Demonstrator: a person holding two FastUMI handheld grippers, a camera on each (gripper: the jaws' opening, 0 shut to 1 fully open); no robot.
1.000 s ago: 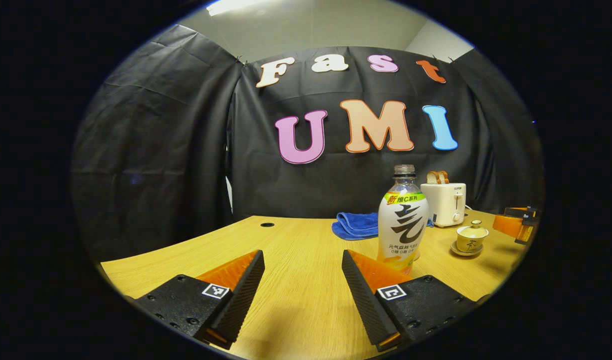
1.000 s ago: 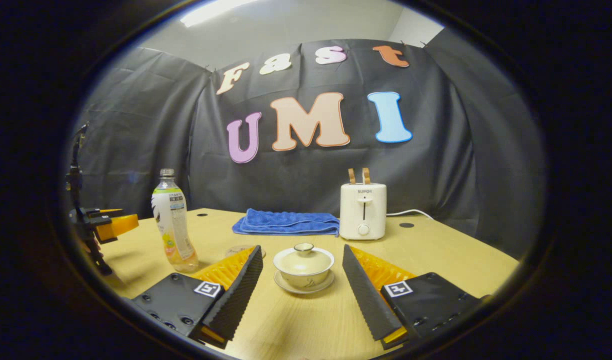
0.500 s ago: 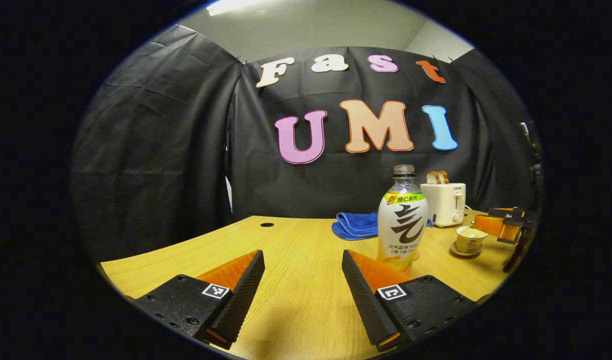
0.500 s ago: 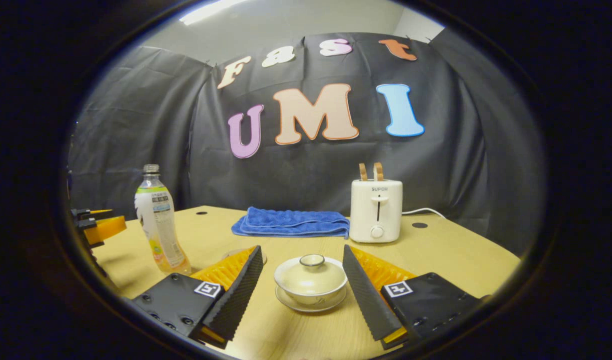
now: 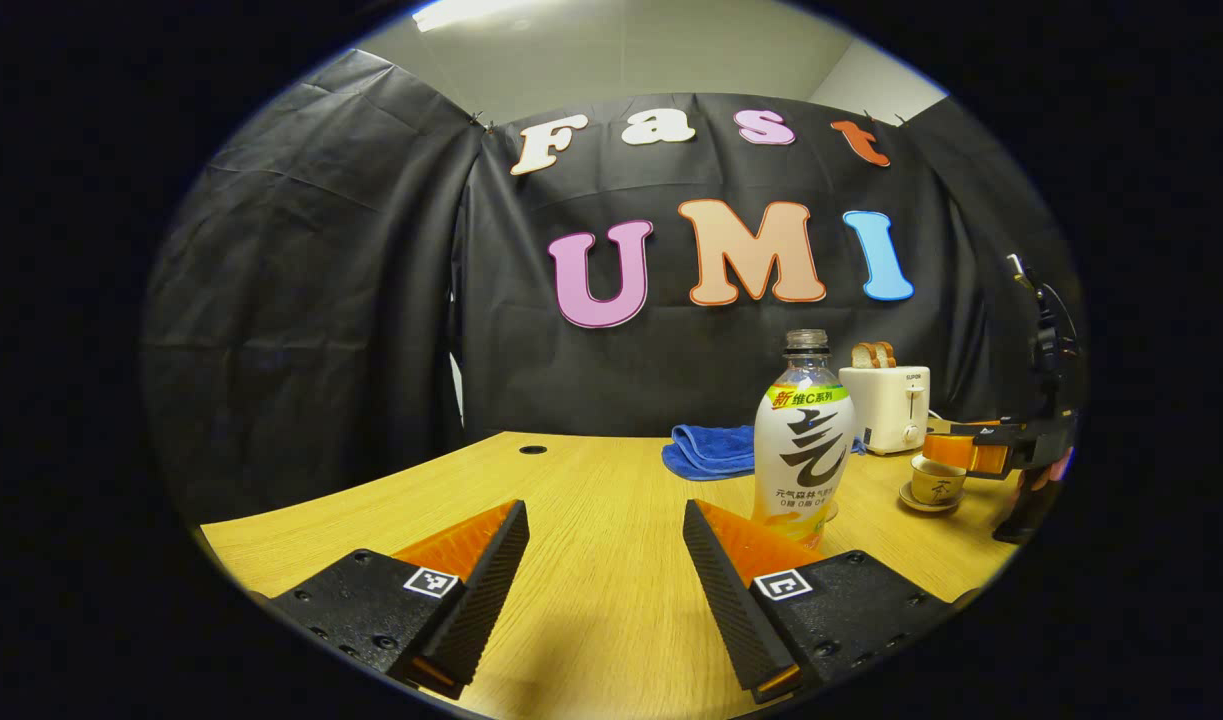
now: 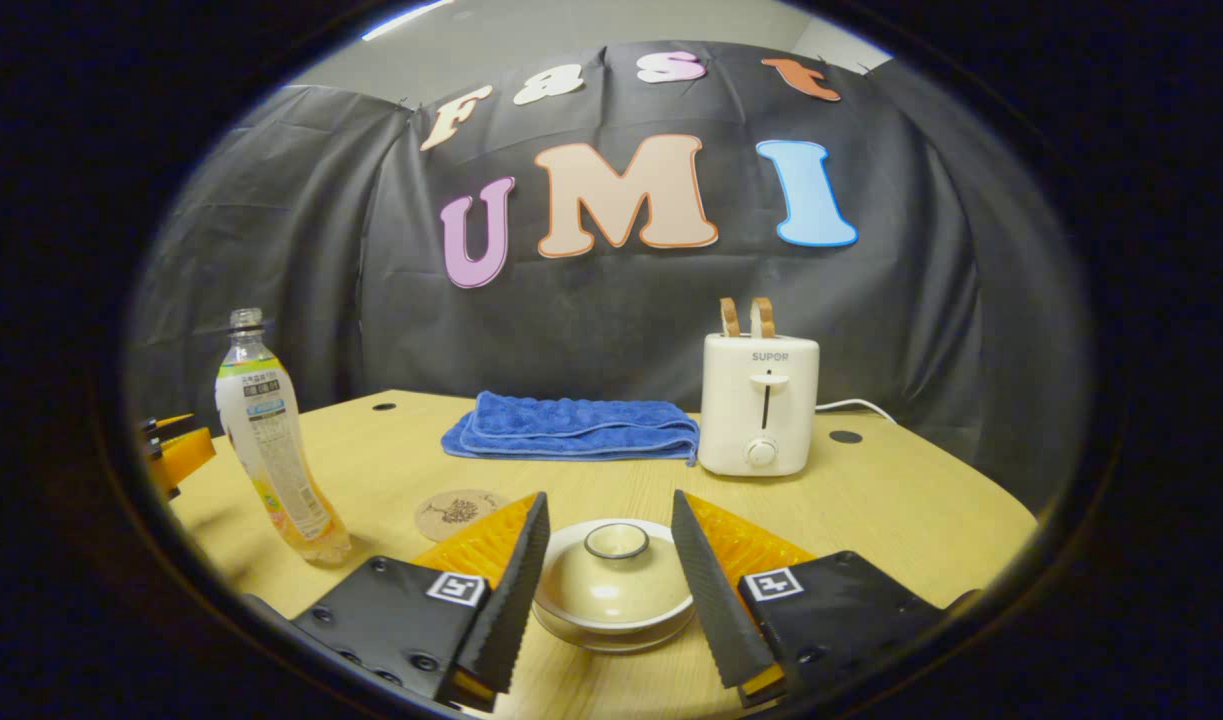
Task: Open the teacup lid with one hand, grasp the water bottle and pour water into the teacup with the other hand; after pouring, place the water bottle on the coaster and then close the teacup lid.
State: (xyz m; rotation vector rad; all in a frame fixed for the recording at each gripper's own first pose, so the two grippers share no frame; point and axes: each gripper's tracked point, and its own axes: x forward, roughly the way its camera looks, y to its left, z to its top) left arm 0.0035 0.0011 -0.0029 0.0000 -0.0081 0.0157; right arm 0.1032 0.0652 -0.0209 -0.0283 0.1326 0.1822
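In the right gripper view my right gripper [image 6: 609,497] is open, one finger on each side of the cream teacup's lid [image 6: 611,585]; the lid's round knob [image 6: 616,540] lies between them, and I cannot tell if they touch. The teacup [image 5: 936,487] stands on its saucer at the right of the left gripper view, under the right gripper [image 5: 971,452]. The uncapped water bottle [image 5: 804,440] stands upright beyond my open, empty left gripper [image 5: 603,508]. In the right gripper view the bottle [image 6: 271,440] stands at left, with the round coaster [image 6: 458,512] between it and the cup.
A white toaster [image 6: 759,400] holding bread and a folded blue towel [image 6: 576,428] sit at the back of the wooden table [image 6: 901,500]. The left gripper [image 6: 176,450] shows at the far left. Black cloth walls close in the booth.
My right gripper has moved forward and down until its fingers flank the teacup lid, and they stand a little closer together. The left gripper and the bottle have not moved.
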